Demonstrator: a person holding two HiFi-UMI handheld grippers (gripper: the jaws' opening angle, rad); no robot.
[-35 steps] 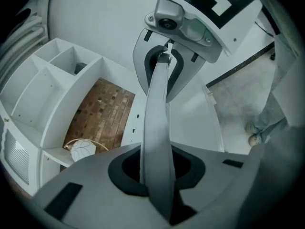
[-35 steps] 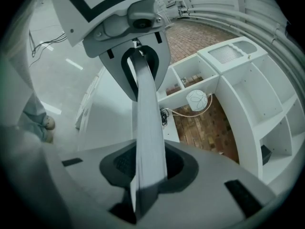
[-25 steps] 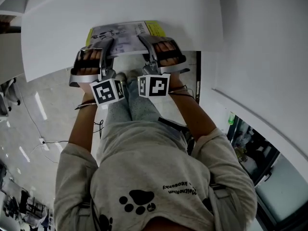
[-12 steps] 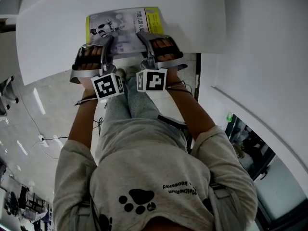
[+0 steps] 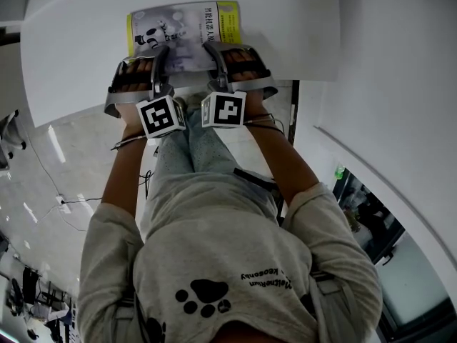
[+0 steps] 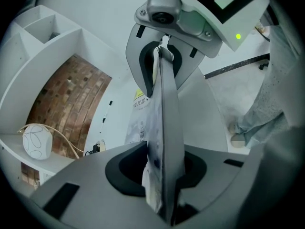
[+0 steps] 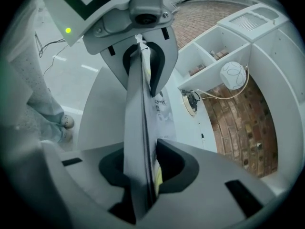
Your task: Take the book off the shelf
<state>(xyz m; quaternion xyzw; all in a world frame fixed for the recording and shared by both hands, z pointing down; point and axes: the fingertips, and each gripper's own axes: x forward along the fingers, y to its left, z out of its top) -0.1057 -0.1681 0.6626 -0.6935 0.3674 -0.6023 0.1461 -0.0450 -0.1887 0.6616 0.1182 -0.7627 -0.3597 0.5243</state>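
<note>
Nearest, a grey sweatshirt (image 5: 214,263) and both forearms were seen, with the floor (image 5: 43,170) below.

Ahead of them, the left gripper (image 5: 163,54) and right gripper (image 5: 213,51) were held side by side, marker cubes up. Both were pinched onto the near edge of the book (image 5: 182,23), one towards each corner. In each gripper view the cover was seen running between the jaws. The left jaws had just been opening a little, with the book edge between them and the pads apparently in contact.

The book was off the shelf unit (image 7: 214,42), held flat and cover up over a white curved tabletop (image 5: 71,63). Whether it was resting there could not be told.

Farther off, a round white object (image 7: 233,74) with a cable was seen on a shelf ledge, with a brick wall (image 7: 243,123) behind.

Risks, as judged:
- If the left grip is loosened further before the book is supported, that corner could sag or the book could swing on the right grip.
- Only a thin edge is gripped, so the cover could be creased or slip out.
- Uneven release could skew the book on the tabletop.
</note>
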